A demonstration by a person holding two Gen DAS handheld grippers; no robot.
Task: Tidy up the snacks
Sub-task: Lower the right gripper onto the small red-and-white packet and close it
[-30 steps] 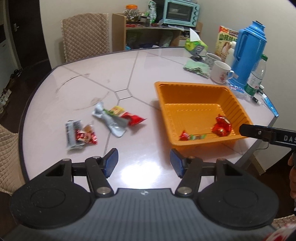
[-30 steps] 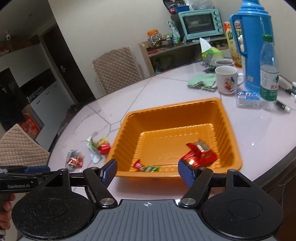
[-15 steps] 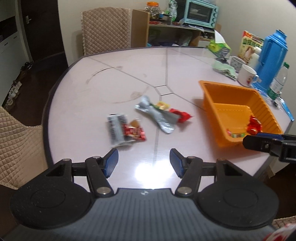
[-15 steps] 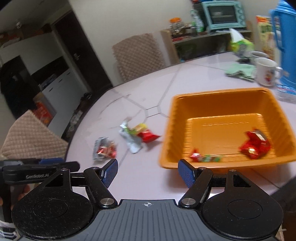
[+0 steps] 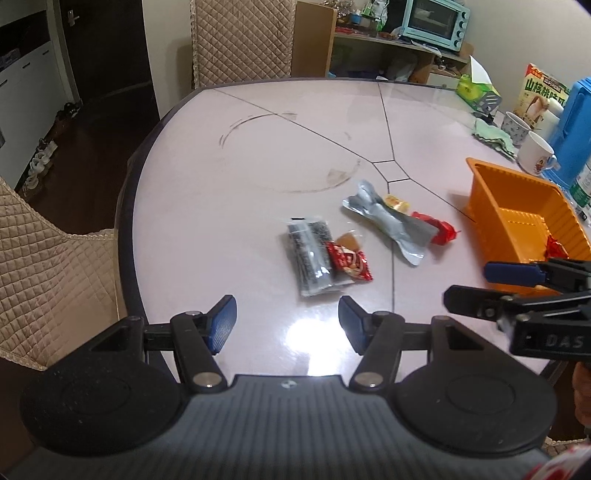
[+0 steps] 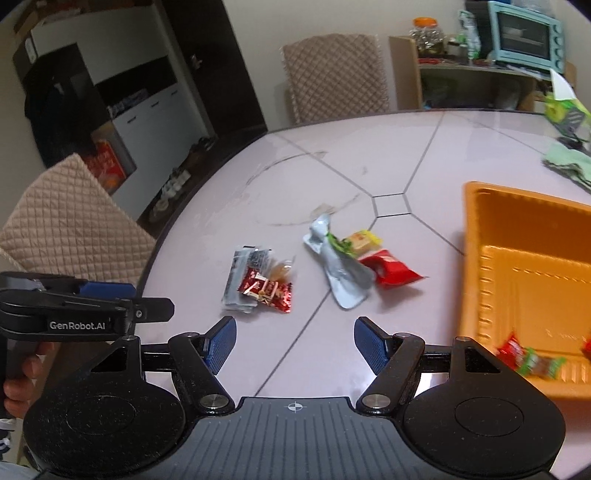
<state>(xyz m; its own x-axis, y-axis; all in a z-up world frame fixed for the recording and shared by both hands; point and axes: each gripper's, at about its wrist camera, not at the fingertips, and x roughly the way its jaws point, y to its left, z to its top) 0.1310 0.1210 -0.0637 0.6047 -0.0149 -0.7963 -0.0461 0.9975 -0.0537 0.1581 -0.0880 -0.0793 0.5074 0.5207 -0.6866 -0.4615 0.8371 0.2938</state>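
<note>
Loose snacks lie on the pale table: a grey-black packet [image 5: 309,258] with a red packet [image 5: 349,261] on its right edge, and further right a silver wrapper [image 5: 391,225], a yellow sweet [image 5: 397,204] and a red pack [image 5: 436,229]. The same packs show in the right wrist view: the red packet [image 6: 266,291], the silver wrapper [image 6: 341,271], the red pack [image 6: 389,273]. The orange tray [image 5: 491,206] [image 6: 476,258] at the right holds a few red and green sweets [image 6: 528,360]. My left gripper [image 5: 287,325] and right gripper [image 6: 294,345] both stand open and empty, short of the snacks.
White mugs [image 5: 535,157], a blue flask [image 5: 574,129], a green cloth [image 5: 495,134] and a tissue pack [image 5: 476,88] crowd the far right of the table. Quilted chairs [image 5: 48,266] [image 6: 334,77] stand at the left and far edges. A shelf with a toaster oven [image 5: 434,18] is behind.
Both grippers have swung left, away from the orange tray toward the loose snacks, which now sit nearer the middle of both views. Both stayed open and empty.
</note>
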